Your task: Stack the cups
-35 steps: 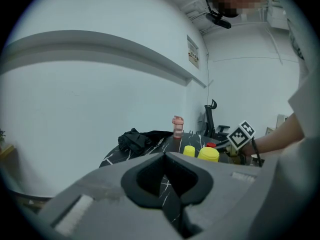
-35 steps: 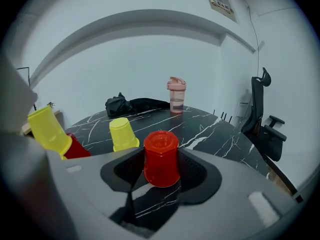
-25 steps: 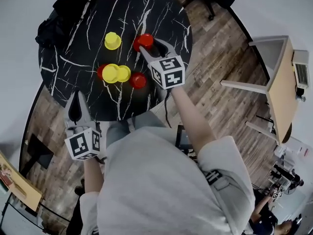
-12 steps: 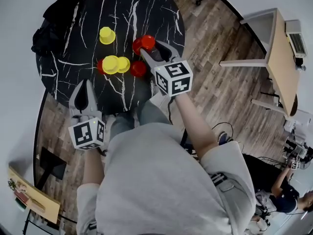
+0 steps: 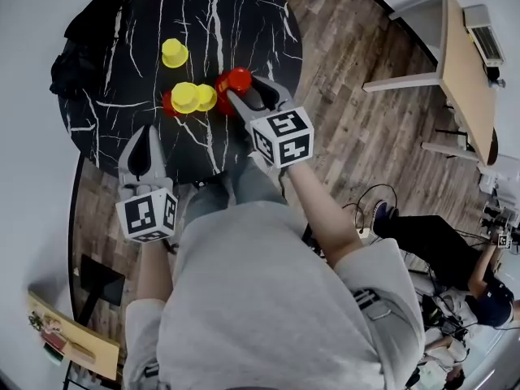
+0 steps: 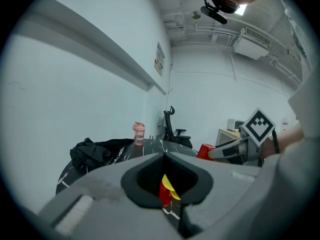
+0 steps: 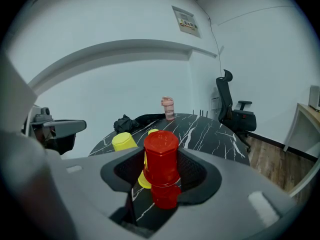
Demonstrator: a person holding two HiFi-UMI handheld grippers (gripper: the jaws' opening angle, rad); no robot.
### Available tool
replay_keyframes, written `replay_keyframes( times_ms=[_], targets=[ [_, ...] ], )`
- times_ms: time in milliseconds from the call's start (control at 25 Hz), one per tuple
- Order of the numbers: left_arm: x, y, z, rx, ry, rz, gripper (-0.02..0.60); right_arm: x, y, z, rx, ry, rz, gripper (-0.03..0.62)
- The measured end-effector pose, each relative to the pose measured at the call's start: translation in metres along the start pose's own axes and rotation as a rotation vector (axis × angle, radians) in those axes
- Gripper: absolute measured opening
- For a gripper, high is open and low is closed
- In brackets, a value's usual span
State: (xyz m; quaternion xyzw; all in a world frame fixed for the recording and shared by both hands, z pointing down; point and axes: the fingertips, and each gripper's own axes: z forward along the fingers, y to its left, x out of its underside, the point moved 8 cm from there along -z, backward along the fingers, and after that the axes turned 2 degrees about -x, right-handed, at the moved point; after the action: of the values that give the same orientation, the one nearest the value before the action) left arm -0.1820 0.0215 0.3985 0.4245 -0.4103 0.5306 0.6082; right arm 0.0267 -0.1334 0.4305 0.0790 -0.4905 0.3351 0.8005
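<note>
**Fingers [image 5: 275, 94] squeezed on a red cup [image 7: 161, 156]**

The upside-down red cup is gripped by the right gripper [image 5: 246, 92] and is held right over a second red cup [image 7: 166, 198], so the two can be lined up for stacking. Whether they touch cannot be told. The left gripper [image 5: 147, 132] is kept closed and empty near the table's edge, out of the way. Yellow cups [image 5: 185, 97] are crowded just beside the spot, so little room is left there. More bare black marble table [image 5: 244, 23] is seen on the far side.
</note>
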Motion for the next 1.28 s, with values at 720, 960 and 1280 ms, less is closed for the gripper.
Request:
replay_keyframes(
  times_ms=[720, 960, 1280],
  targets=[
    [0.012, 0.033, -0.02, -0.028, 0.021, -0.018, 0.006, 0.018, 0.04, 0.025, 0.072, 0.095, -0.099, 0.211],
    [0.015, 0.037, -0.019, -0.037, 0.027, -0.028, 0.006, 0.017, 0.041, 0.026, 0.081, 0.089, -0.1, 0.217],
    [0.011, 0.04, -0.008, -0.032, 0.026, -0.019, 0.006, 0.003, 0.041, 0.012, 0.038, -0.039, -0.068, 0.234]
  ],
)
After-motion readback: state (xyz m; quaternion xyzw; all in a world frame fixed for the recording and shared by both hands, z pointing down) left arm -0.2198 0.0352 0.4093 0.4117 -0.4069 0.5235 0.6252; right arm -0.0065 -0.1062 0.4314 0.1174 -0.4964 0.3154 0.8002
